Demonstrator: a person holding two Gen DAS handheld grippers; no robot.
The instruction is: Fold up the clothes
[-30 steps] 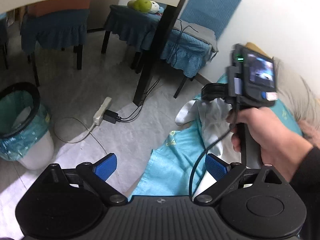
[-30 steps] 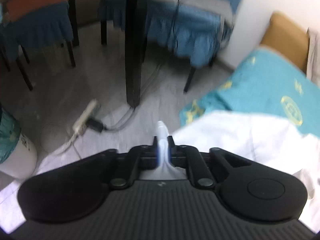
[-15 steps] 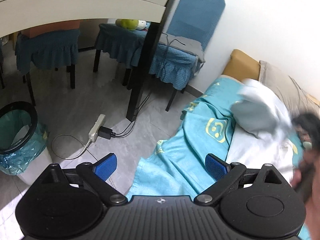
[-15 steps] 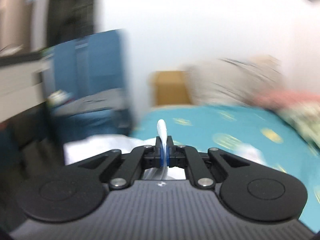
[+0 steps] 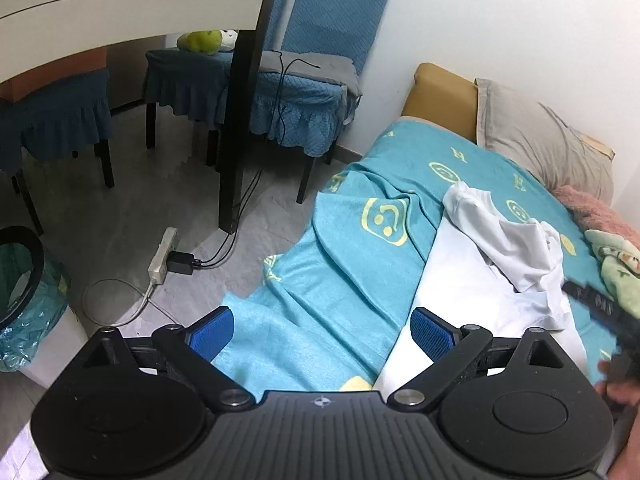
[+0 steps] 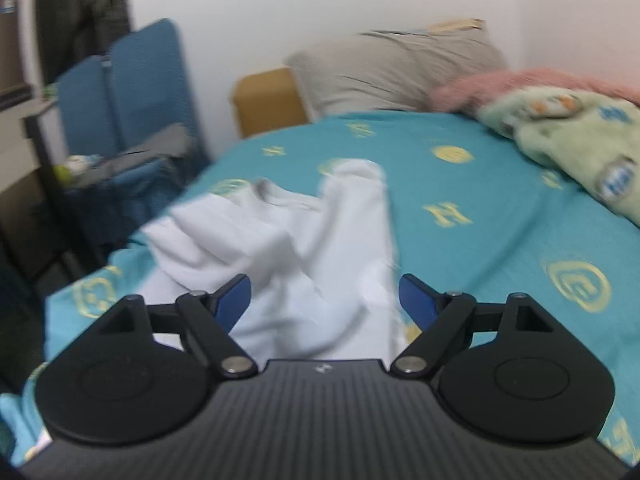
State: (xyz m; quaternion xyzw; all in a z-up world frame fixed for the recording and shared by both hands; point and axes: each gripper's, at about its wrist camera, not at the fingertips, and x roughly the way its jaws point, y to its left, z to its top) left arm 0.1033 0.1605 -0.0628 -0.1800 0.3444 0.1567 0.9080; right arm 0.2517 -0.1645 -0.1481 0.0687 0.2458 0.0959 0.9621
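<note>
while white shirt [image 6: 320,240] lies crumpled on bed, right tongs [image 6: 325,298] spread wide, empty; left tongs [image 5: 320,330] likewise.

A teal bedspread [image 5: 360,280] with yellow motifs covers the bed. A beige pillow [image 6: 400,68] lies at its head, beside a pink blanket [image 6: 520,84]. Blue-covered chairs [image 5: 320,60], a power strip [image 5: 162,256] and a bin [image 5: 24,280] stand on the floor.
</note>
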